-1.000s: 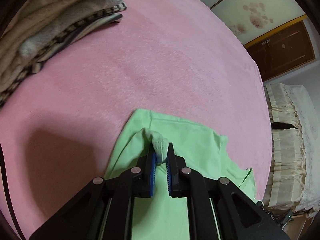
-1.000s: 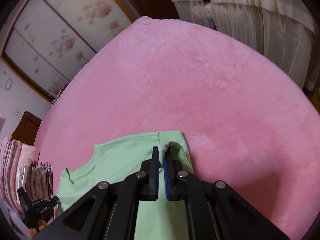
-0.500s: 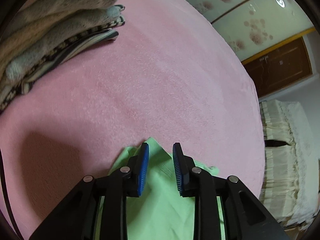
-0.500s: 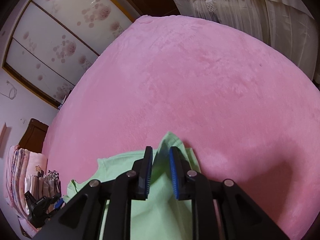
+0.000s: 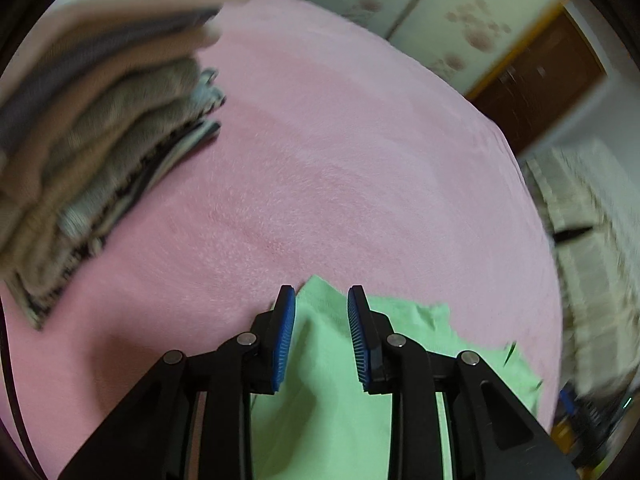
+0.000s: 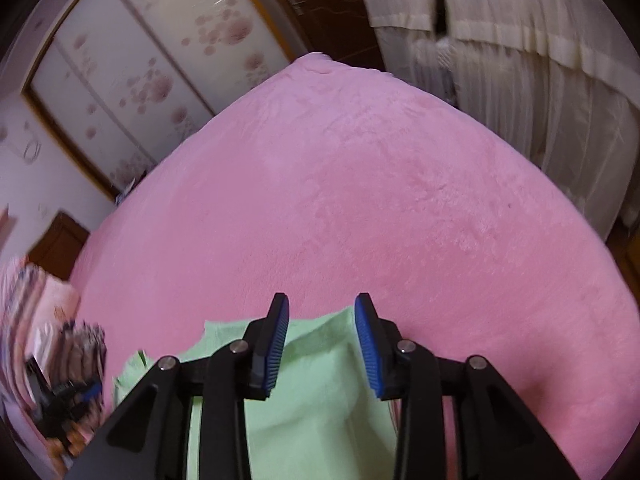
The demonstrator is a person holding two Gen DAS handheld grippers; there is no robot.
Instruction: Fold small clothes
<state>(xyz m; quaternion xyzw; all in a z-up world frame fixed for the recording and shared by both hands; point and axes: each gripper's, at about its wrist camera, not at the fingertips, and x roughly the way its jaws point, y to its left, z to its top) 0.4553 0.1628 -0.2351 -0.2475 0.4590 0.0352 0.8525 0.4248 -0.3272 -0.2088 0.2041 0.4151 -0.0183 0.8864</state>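
Observation:
A light green garment (image 5: 332,392) lies flat on the pink blanket (image 5: 340,160), seen under both grippers. My left gripper (image 5: 321,294) hovers over one of its corners with the blue pads apart and nothing pinched between them. In the right wrist view the same green garment (image 6: 316,392) lies below my right gripper (image 6: 322,300), whose jaws are opening; cloth shows in the gap but the pads do not press on it. Both grippers stand a little above the fabric.
A stack of folded clothes (image 5: 100,120) rises at the left of the left wrist view; another pile (image 6: 32,320) sits at the left edge of the right wrist view. Cream curtains (image 6: 520,60), patterned wardrobe doors (image 6: 152,60) and a brown door (image 5: 536,76) surround the bed.
Both grippers let go of the green cloth they were pinching, their jaws spread, and they lifted off the garment. The released corners dropped flat onto the blanket.

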